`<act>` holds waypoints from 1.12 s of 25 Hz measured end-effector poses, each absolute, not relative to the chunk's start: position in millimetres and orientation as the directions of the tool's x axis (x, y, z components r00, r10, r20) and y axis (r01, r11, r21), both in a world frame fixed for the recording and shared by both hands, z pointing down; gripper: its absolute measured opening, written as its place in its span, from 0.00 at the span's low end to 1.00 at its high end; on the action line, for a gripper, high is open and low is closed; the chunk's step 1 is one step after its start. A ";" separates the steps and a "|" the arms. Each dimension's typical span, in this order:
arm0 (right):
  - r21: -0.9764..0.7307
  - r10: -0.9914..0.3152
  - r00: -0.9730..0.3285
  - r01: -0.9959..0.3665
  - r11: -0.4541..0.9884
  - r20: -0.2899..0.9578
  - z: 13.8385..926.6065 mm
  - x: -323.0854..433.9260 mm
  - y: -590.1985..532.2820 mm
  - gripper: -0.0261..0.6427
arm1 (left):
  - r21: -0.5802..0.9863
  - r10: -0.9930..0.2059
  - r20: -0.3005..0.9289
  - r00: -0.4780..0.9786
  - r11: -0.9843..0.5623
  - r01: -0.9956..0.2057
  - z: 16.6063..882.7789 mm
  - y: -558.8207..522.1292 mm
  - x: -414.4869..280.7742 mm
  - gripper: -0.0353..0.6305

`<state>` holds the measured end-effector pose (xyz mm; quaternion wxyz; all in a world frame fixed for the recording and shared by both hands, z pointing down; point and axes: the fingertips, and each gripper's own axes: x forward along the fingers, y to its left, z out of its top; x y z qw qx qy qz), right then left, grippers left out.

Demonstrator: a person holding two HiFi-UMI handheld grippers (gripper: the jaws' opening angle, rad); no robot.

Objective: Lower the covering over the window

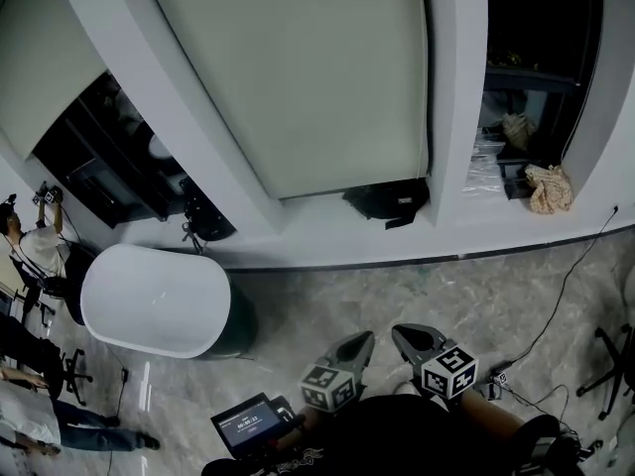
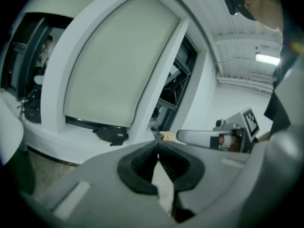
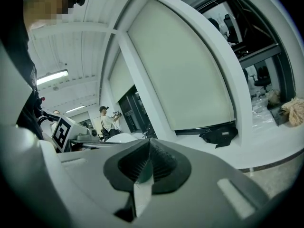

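Observation:
A pale roller blind (image 1: 298, 77) covers the middle window, its bottom edge close above the white sill (image 1: 327, 231). It also shows in the left gripper view as the blind (image 2: 114, 65) and in the right gripper view as the blind (image 3: 185, 70). My left gripper (image 1: 357, 345) and right gripper (image 1: 415, 337) are held low, side by side near my body, well short of the window. Both point toward it. The left gripper (image 2: 157, 144) is shut with nothing between its pads. The right gripper (image 3: 148, 141) is likewise shut and empty.
A black bag (image 1: 389, 201) lies on the sill under the blind. A white oval table (image 1: 154, 300) stands at left, with a person (image 1: 35, 246) beyond it. A beige cloth (image 1: 549, 188) sits at the right window. Cables (image 1: 566, 286) cross the floor, and a tablet (image 1: 248, 424) is by my legs.

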<state>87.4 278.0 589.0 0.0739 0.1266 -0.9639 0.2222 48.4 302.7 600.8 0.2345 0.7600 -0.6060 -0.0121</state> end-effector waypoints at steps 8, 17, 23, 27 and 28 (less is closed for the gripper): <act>-0.408 -0.237 -0.954 -0.293 0.865 0.182 579.5 52.1 285.5 0.05 | 0.368 -0.928 0.254 0.273 -0.169 -0.915 591.0 308.8 8.8 0.06; -0.393 -0.276 -0.945 -0.325 0.860 0.177 574.4 31.7 285.7 0.05 | 0.368 -0.930 0.221 0.292 -0.198 -0.908 578.4 306.2 -18.2 0.06; -0.393 -0.285 -0.943 -0.332 0.858 0.174 575.1 25.1 286.4 0.05 | 0.364 -0.924 0.222 0.311 -0.217 -0.906 579.8 306.4 -22.4 0.06; -0.393 -0.281 -0.943 -0.329 0.859 0.177 577.4 23.7 289.4 0.05 | 0.367 -0.921 0.227 0.317 -0.220 -0.904 584.6 308.1 -23.2 0.06; -0.394 -0.276 -0.945 -0.325 0.860 0.178 576.5 23.5 291.2 0.05 | 0.368 -0.921 0.228 0.318 -0.221 -0.903 584.9 308.6 -23.0 0.06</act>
